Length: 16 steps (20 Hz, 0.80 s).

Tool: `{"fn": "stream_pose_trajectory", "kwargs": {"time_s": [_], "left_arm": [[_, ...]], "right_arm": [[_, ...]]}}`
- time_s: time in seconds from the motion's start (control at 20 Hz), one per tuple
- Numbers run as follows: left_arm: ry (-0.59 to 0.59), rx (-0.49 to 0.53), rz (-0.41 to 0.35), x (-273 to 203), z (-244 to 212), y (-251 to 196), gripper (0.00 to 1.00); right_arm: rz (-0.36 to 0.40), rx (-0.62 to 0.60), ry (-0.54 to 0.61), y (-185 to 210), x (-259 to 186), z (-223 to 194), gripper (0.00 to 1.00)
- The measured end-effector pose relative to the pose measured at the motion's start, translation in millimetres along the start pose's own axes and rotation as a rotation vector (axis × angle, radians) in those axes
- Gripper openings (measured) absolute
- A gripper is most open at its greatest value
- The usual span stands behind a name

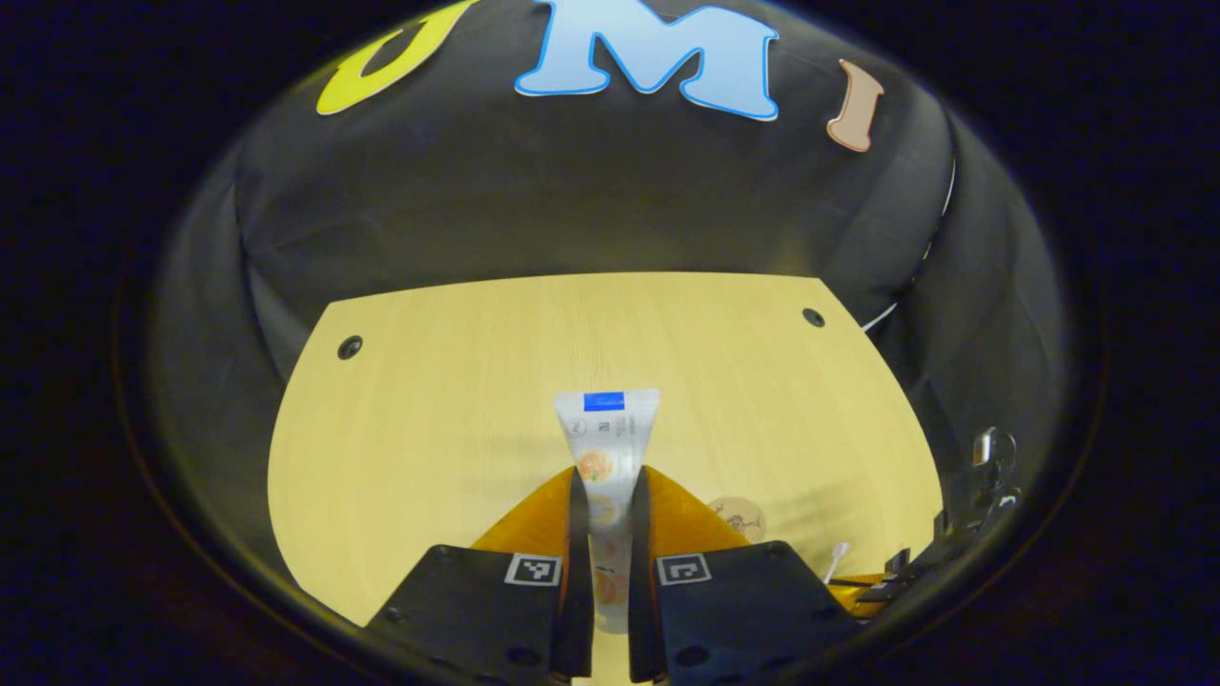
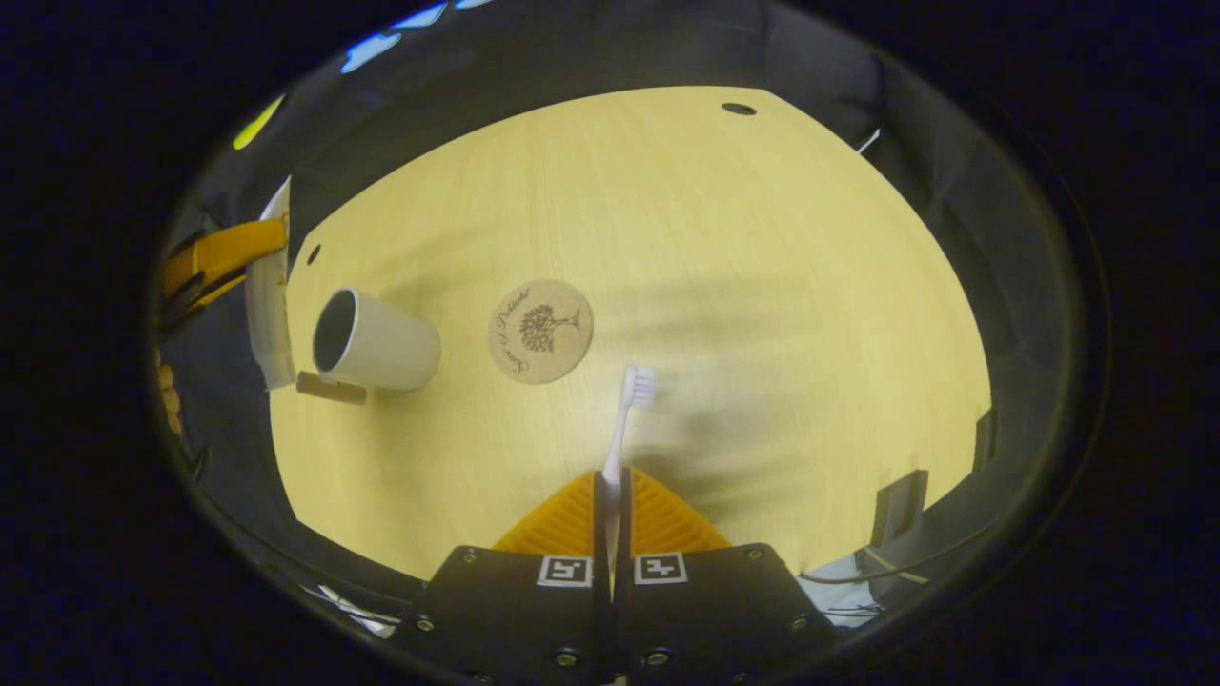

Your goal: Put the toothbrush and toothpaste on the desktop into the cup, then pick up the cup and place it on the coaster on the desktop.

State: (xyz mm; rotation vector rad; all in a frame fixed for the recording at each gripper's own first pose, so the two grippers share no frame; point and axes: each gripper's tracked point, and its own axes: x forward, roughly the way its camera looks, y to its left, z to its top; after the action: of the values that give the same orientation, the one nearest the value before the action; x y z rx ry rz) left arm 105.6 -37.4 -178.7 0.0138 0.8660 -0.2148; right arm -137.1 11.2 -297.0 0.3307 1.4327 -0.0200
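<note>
In the left gripper view my left gripper (image 1: pixel 606 486) is shut on the white toothpaste tube (image 1: pixel 607 433), which sticks forward above the wooden desktop (image 1: pixel 429 400). The round cork coaster (image 1: pixel 737 517) and the toothbrush head (image 1: pixel 839 553) peek out at the lower right. In the right gripper view my right gripper (image 2: pixel 610 486) is shut on the white toothbrush (image 2: pixel 629 405), bristles pointing forward over the desktop (image 2: pixel 743 267). The coaster (image 2: pixel 540 330) lies just beyond it. The white cup (image 2: pixel 374 343) stands farther left, mouth facing the left gripper (image 2: pixel 224 252), which holds the toothpaste (image 2: pixel 267 305) beside the cup.
Two dark round holes (image 1: pixel 350 347) (image 1: pixel 813 316) mark the desktop's far corners. A small wooden block (image 2: pixel 331 388) lies at the cup's foot. The black cloth wall (image 1: pixel 572 191) closes off the back. Cables (image 2: pixel 858 572) hang past the desktop's near right edge.
</note>
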Motion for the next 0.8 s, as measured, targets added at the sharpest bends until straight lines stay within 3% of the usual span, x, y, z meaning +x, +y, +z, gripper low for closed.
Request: {"fn": "stream_pose_trajectory", "kwargs": {"time_s": [0.45,0.8], "left_arm": [[-0.15,0.028,0.0,34,3,6,0.22],[-0.222,0.055,0.029,34,-24,6,0.22]], "right_arm": [[-0.03,0.116,-0.044,-38,-20,9,0.02],[-0.017,0.141,-0.058,-40,-24,23,0.02]]}}
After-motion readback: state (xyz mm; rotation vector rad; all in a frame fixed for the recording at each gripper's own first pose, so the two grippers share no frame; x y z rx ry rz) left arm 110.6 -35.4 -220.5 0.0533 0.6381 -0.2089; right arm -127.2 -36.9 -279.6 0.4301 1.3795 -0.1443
